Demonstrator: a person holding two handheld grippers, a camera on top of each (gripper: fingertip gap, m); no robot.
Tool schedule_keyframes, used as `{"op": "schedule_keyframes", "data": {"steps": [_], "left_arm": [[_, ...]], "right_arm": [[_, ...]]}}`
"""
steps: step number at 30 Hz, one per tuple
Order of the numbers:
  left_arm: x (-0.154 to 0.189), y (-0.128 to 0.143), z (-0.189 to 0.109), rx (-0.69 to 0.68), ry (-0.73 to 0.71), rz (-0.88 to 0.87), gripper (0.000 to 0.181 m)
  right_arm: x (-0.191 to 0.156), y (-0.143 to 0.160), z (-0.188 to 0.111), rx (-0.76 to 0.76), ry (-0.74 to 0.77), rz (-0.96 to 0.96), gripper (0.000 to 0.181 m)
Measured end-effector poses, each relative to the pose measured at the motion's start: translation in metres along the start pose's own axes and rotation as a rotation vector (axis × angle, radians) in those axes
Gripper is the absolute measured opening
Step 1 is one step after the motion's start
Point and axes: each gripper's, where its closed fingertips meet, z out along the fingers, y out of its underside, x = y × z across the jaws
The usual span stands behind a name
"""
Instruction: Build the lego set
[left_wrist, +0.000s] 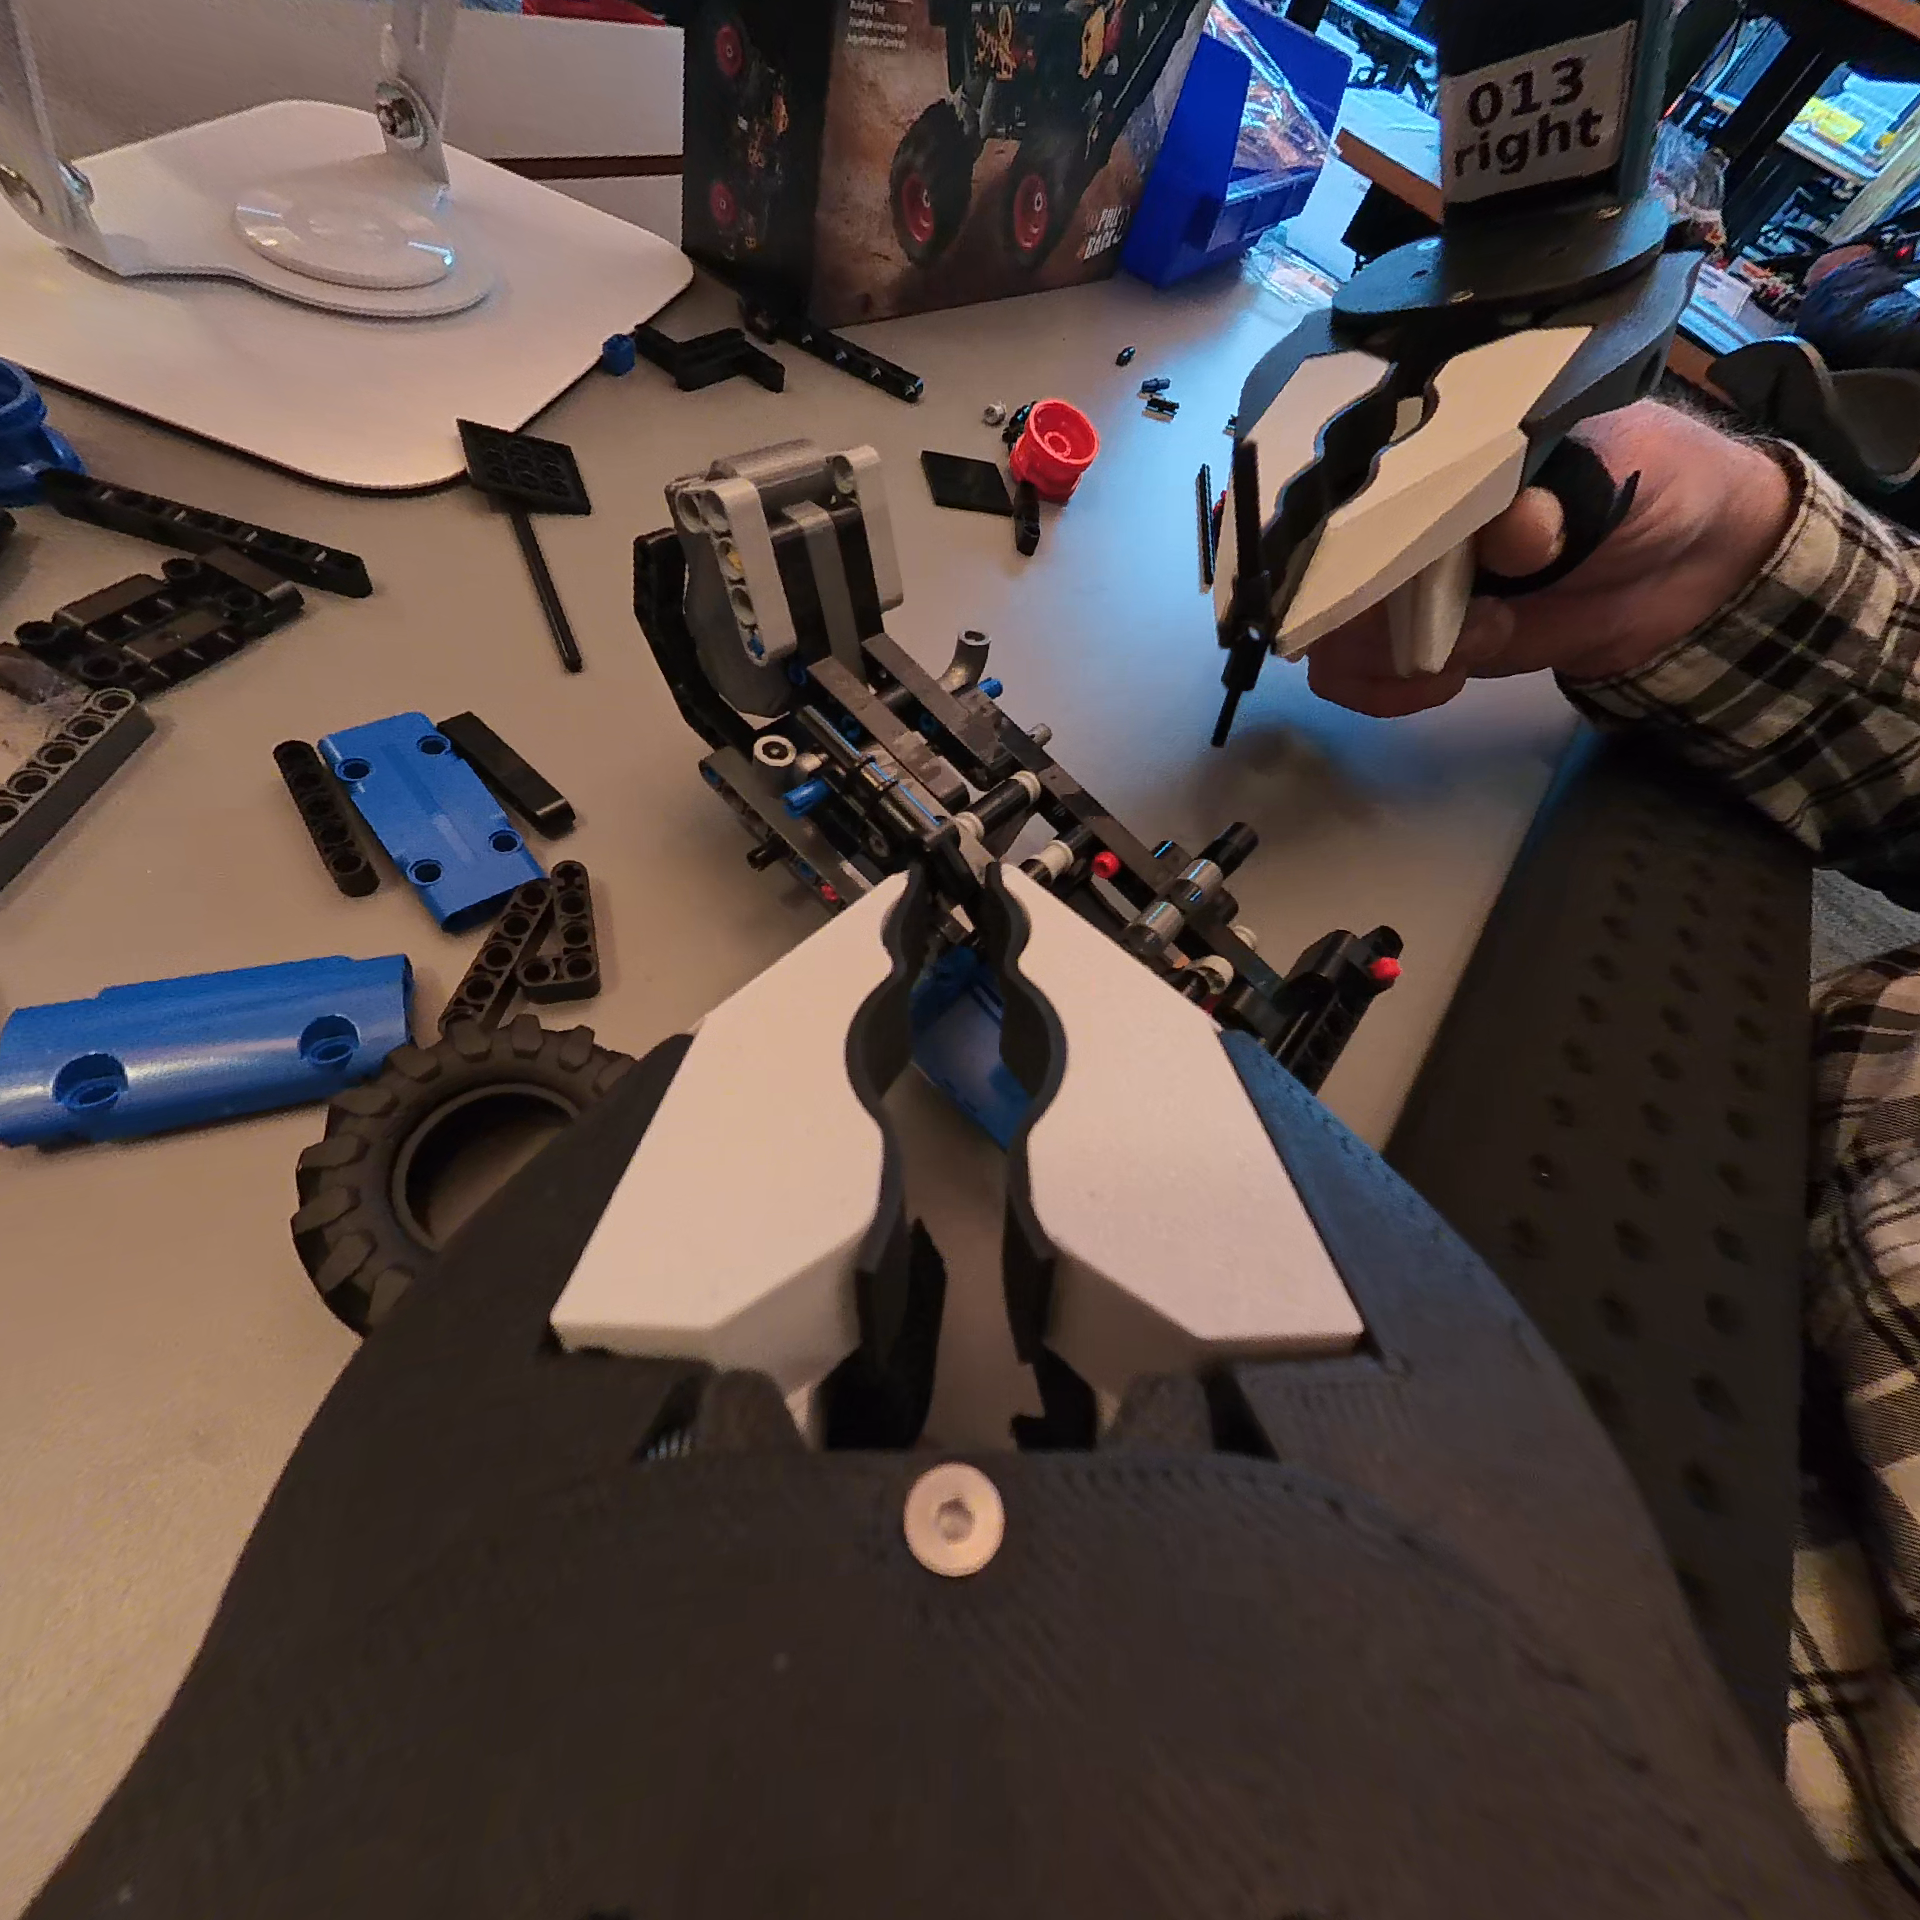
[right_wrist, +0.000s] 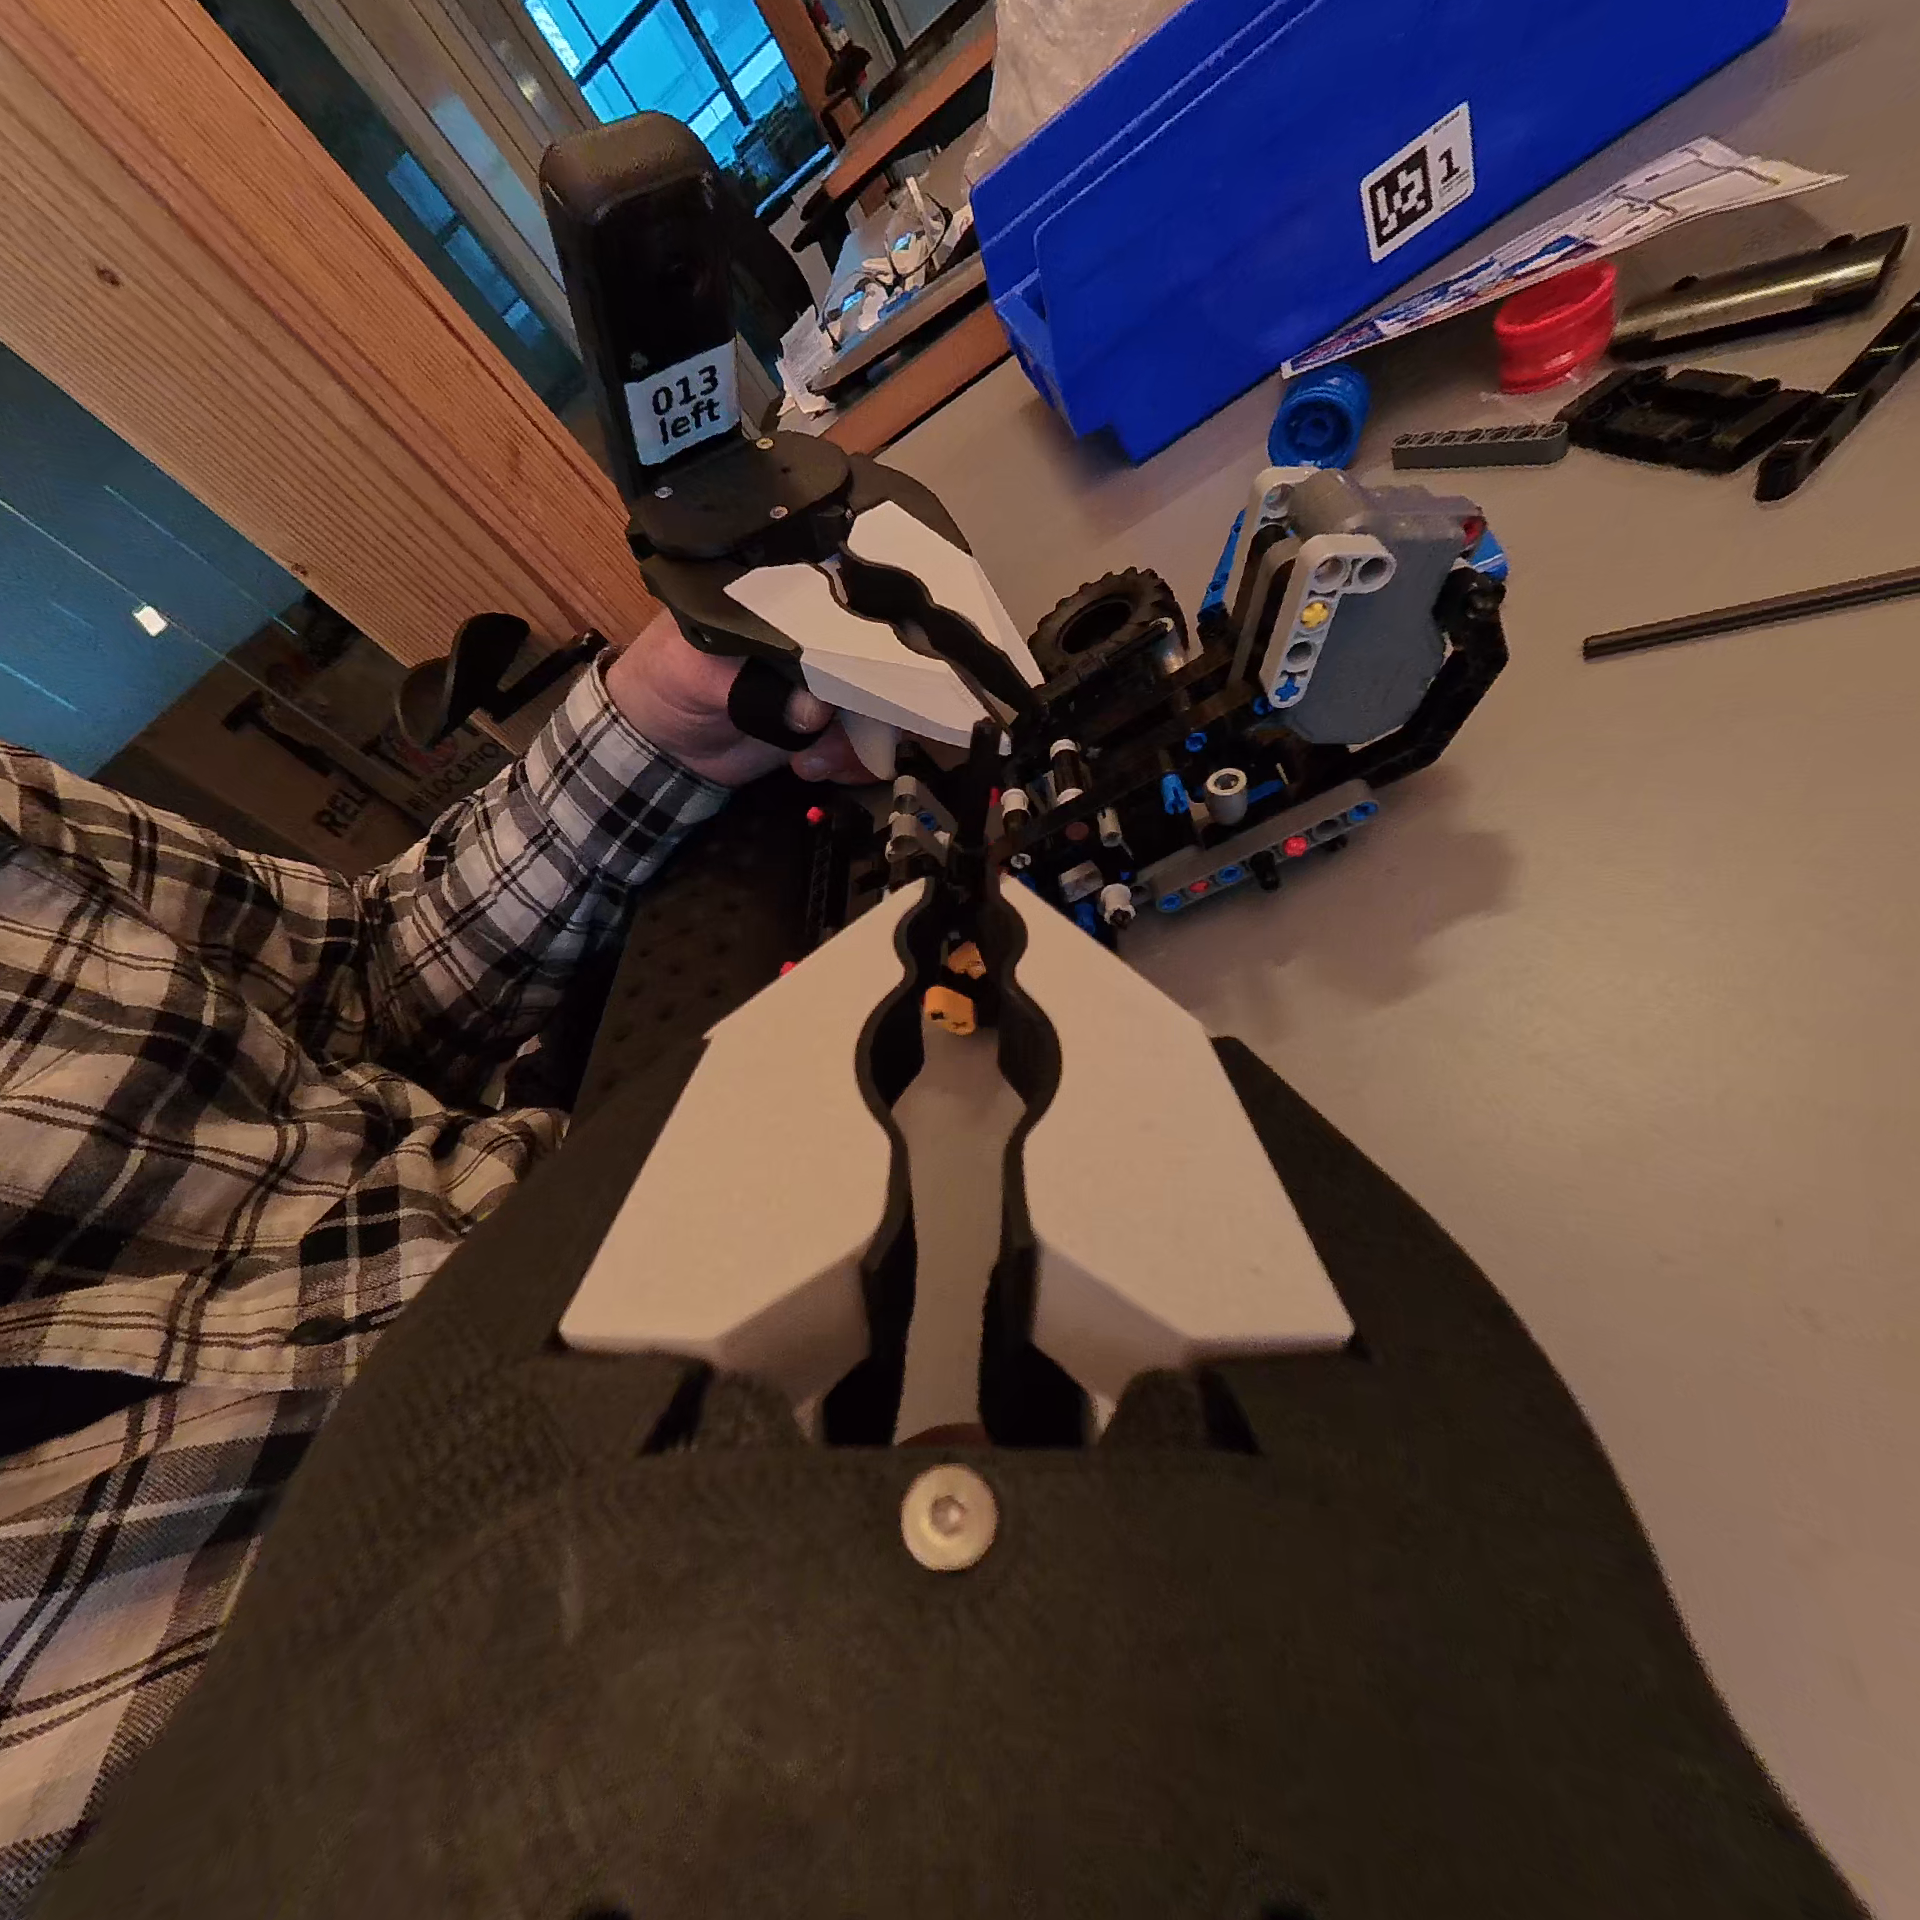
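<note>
The half-built Lego chassis lies mid-table, black and grey with blue and red pins, with a grey motor block at its far end. My left gripper is shut on a black beam at the chassis's near end. My right gripper hovers right of the chassis, shut on a thin black axle that points down. In the right wrist view the right gripper holds that axle with a yellow-orange piece between the fingers. The left gripper clamps the chassis just beyond.
Loose parts lie left of the chassis: a black tyre, blue panels, black beams. A red wheel hub, the set box and a blue bin stand behind. A white stand base is far left, a black perforated mat at right. There is about 8 cm between the tips of the two grippers.
</note>
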Motion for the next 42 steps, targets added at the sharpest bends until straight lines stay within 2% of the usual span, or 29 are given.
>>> {"op": "schedule_keyframes", "data": {"steps": [16, 27, 42], "left_arm": [[-0.007, -0.001, -0.001, 0.01, -0.033, -0.008, 0.011], [-0.014, -0.002, -0.003, 0.019, -0.076, -0.005, 0.014], [-0.014, -0.012, -0.011, 0.08, -0.083, 0.004, 0.016]], "right_arm": [[0.004, -0.002, -0.005, -0.006, 0.045, -0.043, 0.005], [0.009, 0.007, -0.001, -0.088, 0.158, -0.231, 0.005], [0.018, -0.017, -0.029, 0.004, 0.21, -0.224, 0.005]]}}
